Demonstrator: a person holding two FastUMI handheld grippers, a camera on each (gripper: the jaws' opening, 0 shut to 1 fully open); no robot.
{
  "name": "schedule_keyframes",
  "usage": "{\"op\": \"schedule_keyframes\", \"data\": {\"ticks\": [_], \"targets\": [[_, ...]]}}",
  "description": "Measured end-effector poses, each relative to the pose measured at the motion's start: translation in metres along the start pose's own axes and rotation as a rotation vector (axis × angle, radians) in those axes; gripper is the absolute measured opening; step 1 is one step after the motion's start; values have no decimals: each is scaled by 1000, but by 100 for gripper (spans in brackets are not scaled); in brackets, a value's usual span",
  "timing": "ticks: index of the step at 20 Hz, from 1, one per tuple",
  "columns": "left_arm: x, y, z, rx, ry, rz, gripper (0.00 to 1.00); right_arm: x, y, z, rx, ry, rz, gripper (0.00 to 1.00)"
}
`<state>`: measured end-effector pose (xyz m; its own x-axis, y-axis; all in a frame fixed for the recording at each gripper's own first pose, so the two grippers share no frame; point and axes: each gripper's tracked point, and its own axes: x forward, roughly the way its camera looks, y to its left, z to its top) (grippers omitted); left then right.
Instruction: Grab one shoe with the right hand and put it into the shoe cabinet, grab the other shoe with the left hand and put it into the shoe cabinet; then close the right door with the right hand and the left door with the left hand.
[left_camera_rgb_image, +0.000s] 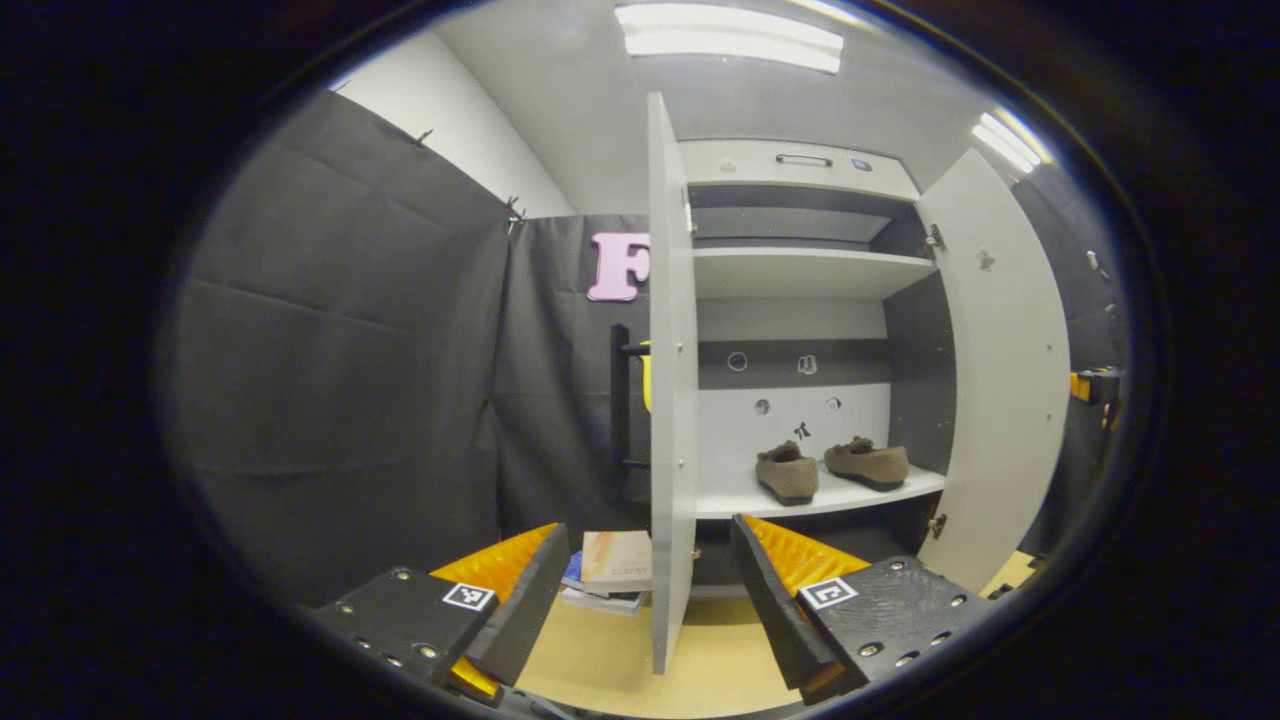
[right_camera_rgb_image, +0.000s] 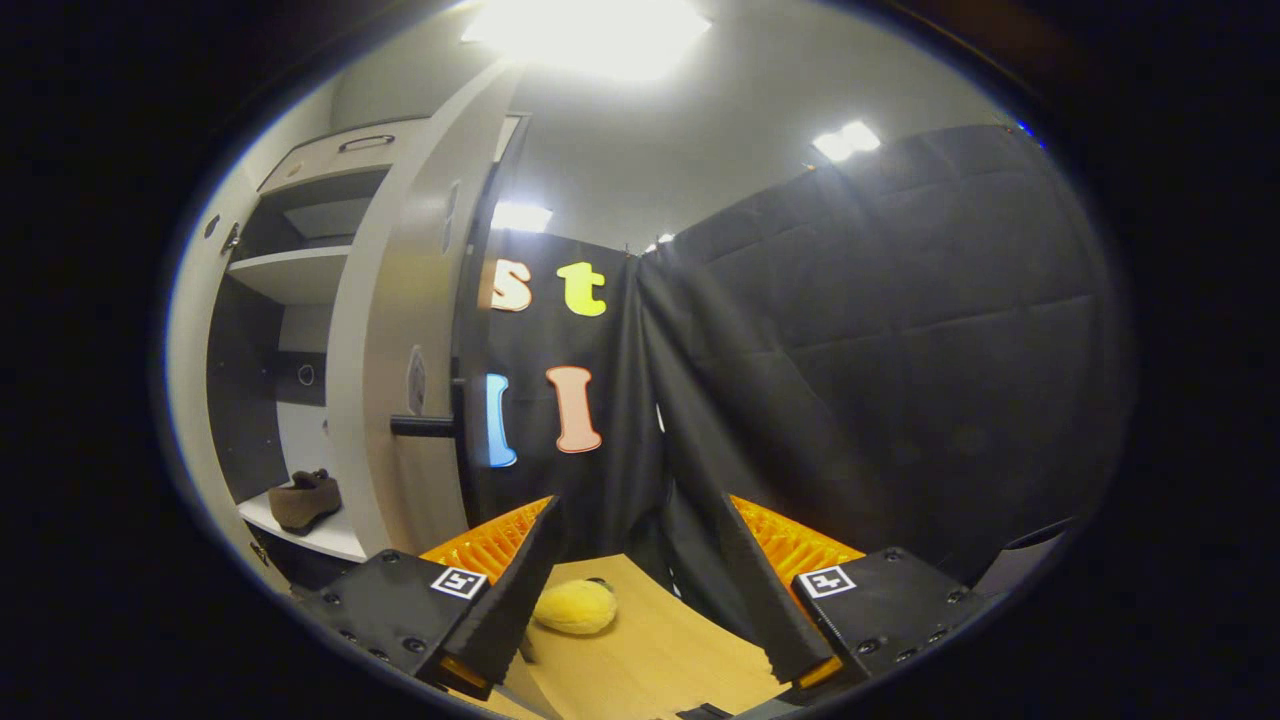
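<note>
Black cloth walls close in around the shoe cabinet (left_camera_rgb_image: 800, 270), both doors swung wide. Both shoes (left_camera_rgb_image: 787, 473) (left_camera_rgb_image: 868, 462) already sit on the lower shelf at two o'clock. Left claw (left_camera_rgb_image: 645, 585) and right claw (right_camera_rgb_image: 635, 590) hang apart, empty, presumably freed for the doors.

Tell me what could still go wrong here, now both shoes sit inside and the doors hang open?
The right door may meet the front shoe, which sits near the shelf edge. The left door stands edge-on between the open left tongs; a push could slip off that thin edge. The open right tongs point at the curtain, beside the door's handle.
</note>
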<state>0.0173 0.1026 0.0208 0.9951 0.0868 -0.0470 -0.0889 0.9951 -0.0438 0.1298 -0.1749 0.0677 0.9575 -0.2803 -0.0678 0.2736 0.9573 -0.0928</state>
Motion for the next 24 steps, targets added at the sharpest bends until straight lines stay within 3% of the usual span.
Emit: {"op": "schedule_keyframes", "data": {"ticks": [3,8,10,24], "targets": [[-7,15,-1,-5,4,30,94,-3,9,7,-37,-19,30,90],[-11,29,2,-10,-7,56,94,-13,29,6,-28,-17,69,93],[-12,31,2,-14,-6,59,100,-18,38,7,-21,-15,92,91],[-14,30,1,-27,-3,68,99,-35,115,9,-12,-15,292,91]]}}
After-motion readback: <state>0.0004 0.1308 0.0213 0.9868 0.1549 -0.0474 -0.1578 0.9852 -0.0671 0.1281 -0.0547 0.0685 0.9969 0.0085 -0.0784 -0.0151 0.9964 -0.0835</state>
